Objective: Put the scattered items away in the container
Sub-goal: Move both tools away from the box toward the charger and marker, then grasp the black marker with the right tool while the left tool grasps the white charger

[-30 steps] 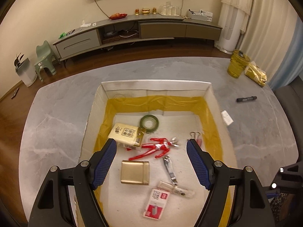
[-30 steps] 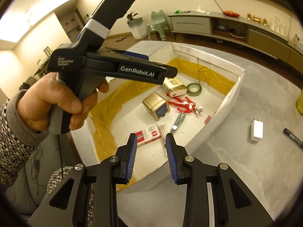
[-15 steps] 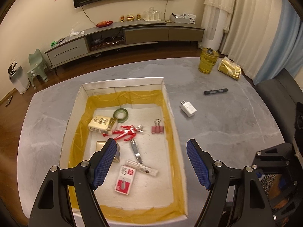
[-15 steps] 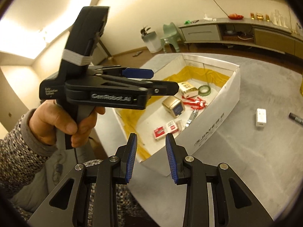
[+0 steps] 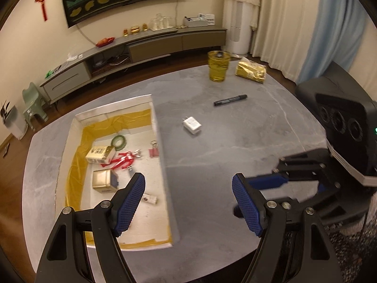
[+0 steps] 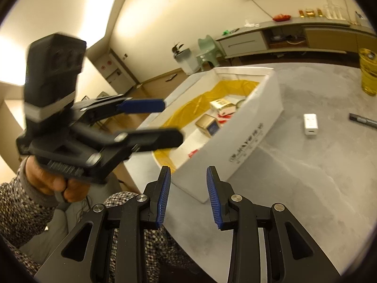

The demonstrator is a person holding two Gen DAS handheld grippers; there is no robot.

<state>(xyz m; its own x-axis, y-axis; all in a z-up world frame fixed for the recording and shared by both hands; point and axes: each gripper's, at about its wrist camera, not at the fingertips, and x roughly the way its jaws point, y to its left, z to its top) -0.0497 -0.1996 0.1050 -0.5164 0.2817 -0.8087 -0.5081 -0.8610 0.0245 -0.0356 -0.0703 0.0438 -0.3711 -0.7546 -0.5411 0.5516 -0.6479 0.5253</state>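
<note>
Charger (image 5: 192, 125), white, small and rigid, likely light and slick, lies at one o'clock from the box (image 5: 162, 155); grip its flat sides. Left gripper (image 5: 188, 202) gapes wide and empty; right gripper (image 6: 188, 195) stands narrowly parted, empty

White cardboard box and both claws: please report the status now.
Left claw open, empty. Right claw open, empty. White cardboard box part-filled; white charger plug and black marker pen outside on grey table. Path clear.
</note>
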